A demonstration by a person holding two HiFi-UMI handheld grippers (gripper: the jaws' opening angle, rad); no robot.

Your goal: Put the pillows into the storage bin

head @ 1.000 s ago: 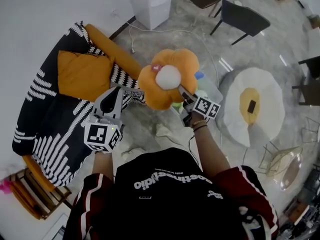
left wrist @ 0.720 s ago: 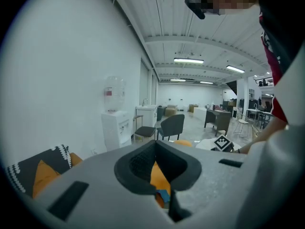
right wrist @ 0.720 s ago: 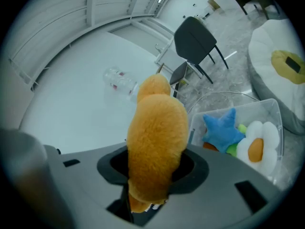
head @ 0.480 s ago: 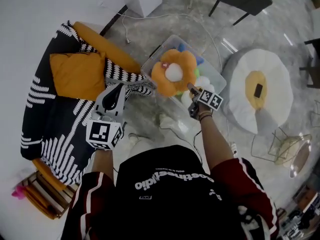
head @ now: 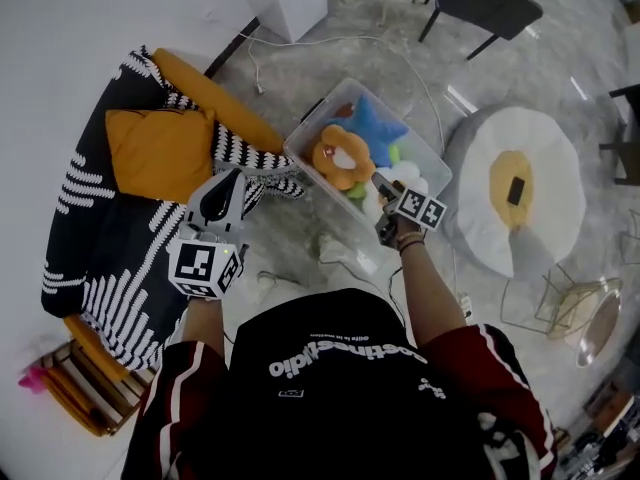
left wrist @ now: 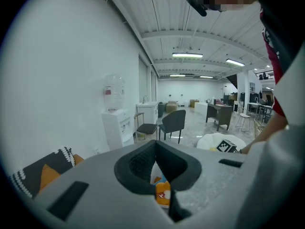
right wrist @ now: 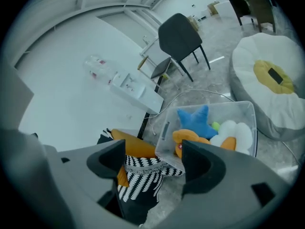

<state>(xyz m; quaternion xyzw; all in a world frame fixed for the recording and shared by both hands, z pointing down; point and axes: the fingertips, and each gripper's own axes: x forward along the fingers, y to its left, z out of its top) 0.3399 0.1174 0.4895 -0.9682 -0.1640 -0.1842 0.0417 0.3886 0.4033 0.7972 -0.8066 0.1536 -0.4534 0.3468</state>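
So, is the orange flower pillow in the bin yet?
In. The orange flower pillow lies inside the clear storage bin, beside the blue star pillow.

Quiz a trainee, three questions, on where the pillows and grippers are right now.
1. True or false: the orange flower pillow lies inside the storage bin.
2. Where is the square orange pillow? A) in the bin B) on the sofa C) on the floor
3. Short answer: what does the right gripper hold?
Key: 1 true. 2 B. 3 nothing; its jaws have just been opening and stand apart, empty.
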